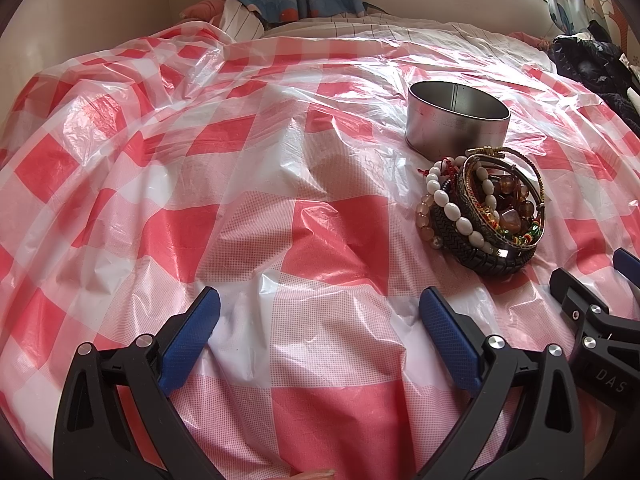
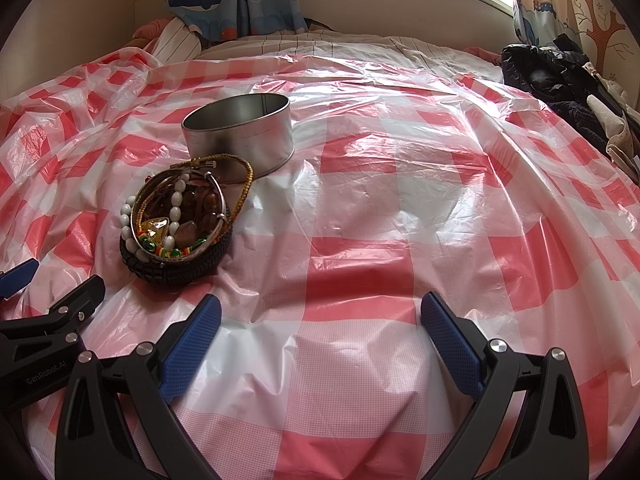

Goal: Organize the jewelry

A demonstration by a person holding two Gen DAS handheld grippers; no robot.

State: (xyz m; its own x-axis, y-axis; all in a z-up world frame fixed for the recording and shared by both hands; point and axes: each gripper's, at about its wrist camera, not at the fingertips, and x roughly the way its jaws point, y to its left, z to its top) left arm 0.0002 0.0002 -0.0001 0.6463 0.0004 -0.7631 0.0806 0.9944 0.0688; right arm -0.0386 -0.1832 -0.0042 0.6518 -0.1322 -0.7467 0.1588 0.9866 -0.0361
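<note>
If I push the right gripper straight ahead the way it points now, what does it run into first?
Probably only the checked plastic sheet. The right gripper is open and aims over bare sheet; the jewelry pile and metal tin sit off to its left. Depth is hard to judge, but nothing else shows in that line.

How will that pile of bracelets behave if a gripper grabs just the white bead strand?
The white bead strand looks strung and floppy, so it would likely drape. It is tangled into the bracelet pile, so others may drag along. The round beads could slip between pads.
</note>
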